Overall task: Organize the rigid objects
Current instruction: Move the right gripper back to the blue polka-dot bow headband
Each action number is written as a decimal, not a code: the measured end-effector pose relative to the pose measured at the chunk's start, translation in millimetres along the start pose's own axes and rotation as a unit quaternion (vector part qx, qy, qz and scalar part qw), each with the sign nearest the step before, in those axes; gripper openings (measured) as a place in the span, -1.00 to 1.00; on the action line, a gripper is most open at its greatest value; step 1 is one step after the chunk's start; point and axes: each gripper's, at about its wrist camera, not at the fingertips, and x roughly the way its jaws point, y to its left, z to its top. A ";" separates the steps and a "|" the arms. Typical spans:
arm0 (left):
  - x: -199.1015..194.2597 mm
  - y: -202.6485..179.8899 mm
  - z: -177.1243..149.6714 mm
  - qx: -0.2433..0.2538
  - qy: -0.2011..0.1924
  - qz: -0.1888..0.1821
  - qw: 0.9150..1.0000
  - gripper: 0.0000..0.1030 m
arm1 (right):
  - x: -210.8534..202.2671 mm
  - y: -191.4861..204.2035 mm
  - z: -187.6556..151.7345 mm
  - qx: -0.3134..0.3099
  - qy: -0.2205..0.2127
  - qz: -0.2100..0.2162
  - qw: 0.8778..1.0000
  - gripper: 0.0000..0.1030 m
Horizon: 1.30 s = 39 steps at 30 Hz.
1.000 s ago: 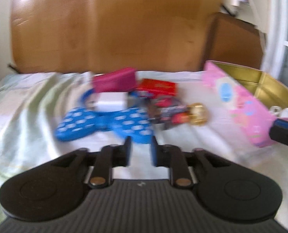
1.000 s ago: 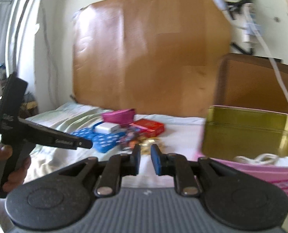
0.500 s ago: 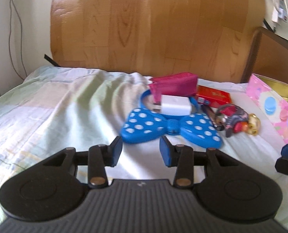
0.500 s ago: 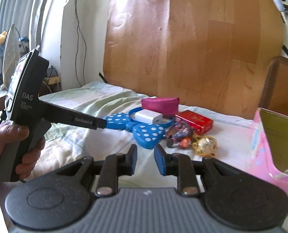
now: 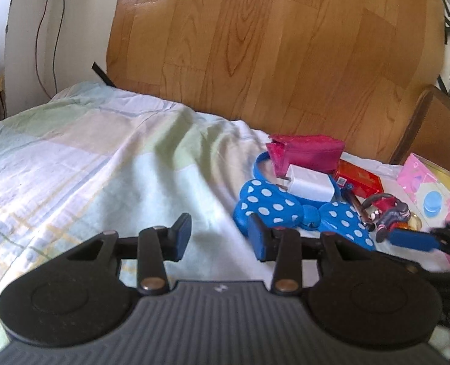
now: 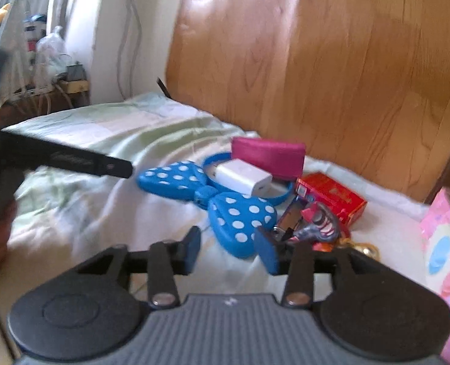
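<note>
From my left tongs [image 5: 219, 238], jaws parted and empty, I see a blue white-dotted bow headband [image 5: 273, 205] on the bed sheet [image 5: 88, 158] near the headboard edge, a white charger [image 5: 308, 182] lying on it.

My right tongs [image 6: 229, 249] have just been opening, nothing between; the bow [image 6: 234, 213] lies just ahead.

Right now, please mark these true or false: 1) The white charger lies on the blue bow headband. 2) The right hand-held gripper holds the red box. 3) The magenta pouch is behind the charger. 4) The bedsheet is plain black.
1) True: white charger rests on blue bow headband.
2) False: right hand-held gripper is open and empty; red box lies on the bed.
3) True: magenta pouch.
4) False: bedsheet is pale green and white.
</note>
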 end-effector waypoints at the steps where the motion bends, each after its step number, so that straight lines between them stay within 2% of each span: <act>1: -0.4 -0.9 0.0 0.003 -0.003 -0.001 1.000 -0.17 | 5.8 -4.4 3.6 0.012 0.006 0.011 1.000 -0.17; 3: -1.4 -2.4 -0.4 0.008 -0.008 -0.004 1.000 -0.17 | 17.9 -9.6 12.2 0.018 0.013 0.018 1.000 -0.11; 5: -0.8 -1.1 0.0 0.010 -0.011 -0.007 1.000 -0.17 | 32.6 -12.1 20.5 0.009 0.022 0.021 1.000 0.08; 7: -0.5 -0.1 0.5 0.008 -0.011 -0.010 1.000 -0.17 | 47.2 -13.1 25.6 -0.006 0.036 0.030 0.999 0.31; 8: -0.5 0.5 0.8 0.006 -0.011 -0.011 1.000 -0.17 | 53.9 -10.6 27.6 -0.024 0.040 0.022 0.999 0.43; 9: -0.5 0.8 0.8 0.005 -0.011 -0.012 1.000 -0.17 | 60.6 -7.6 29.5 -0.042 0.047 0.012 0.998 0.66; 13: -1.8 0.7 -0.1 0.001 -0.012 -0.016 1.000 -0.17 | 74.7 -10.8 32.0 -0.063 0.064 0.021 0.996 0.72; 17: -1.3 0.7 0.5 0.000 -0.014 -0.020 1.000 -0.16 | 80.0 -15.9 37.3 -0.059 0.080 0.048 0.994 0.58; 18: -1.9 0.5 0.2 -0.001 -0.015 -0.020 1.000 -0.16 | 79.3 -15.4 37.6 -0.058 0.082 0.050 0.994 0.40; 26: -4.9 0.7 -0.1 0.001 -0.030 -0.026 0.999 -0.13 | 55.1 -0.4 25.7 -0.091 0.070 0.055 0.992 0.38; 28: -5.3 1.1 -0.1 0.001 -0.031 -0.028 0.999 -0.13 | 39.5 7.0 18.8 -0.112 0.056 0.056 0.991 -0.14; 30: -5.5 1.8 -0.3 0.000 -0.032 -0.030 0.999 -0.13 | 21.1 18.2 11.9 -0.140 0.054 0.058 0.987 -0.40; 35: -5.7 3.3 -0.7 -0.002 -0.032 -0.036 0.999 -0.07 | -15.3 31.9 -7.8 -0.150 0.062 0.089 0.983 -0.45; 39: -6.9 3.5 0.2 0.002 -0.027 -0.051 0.998 0.10 | -31.1 22.6 -15.2 -0.096 0.040 0.072 0.992 -0.16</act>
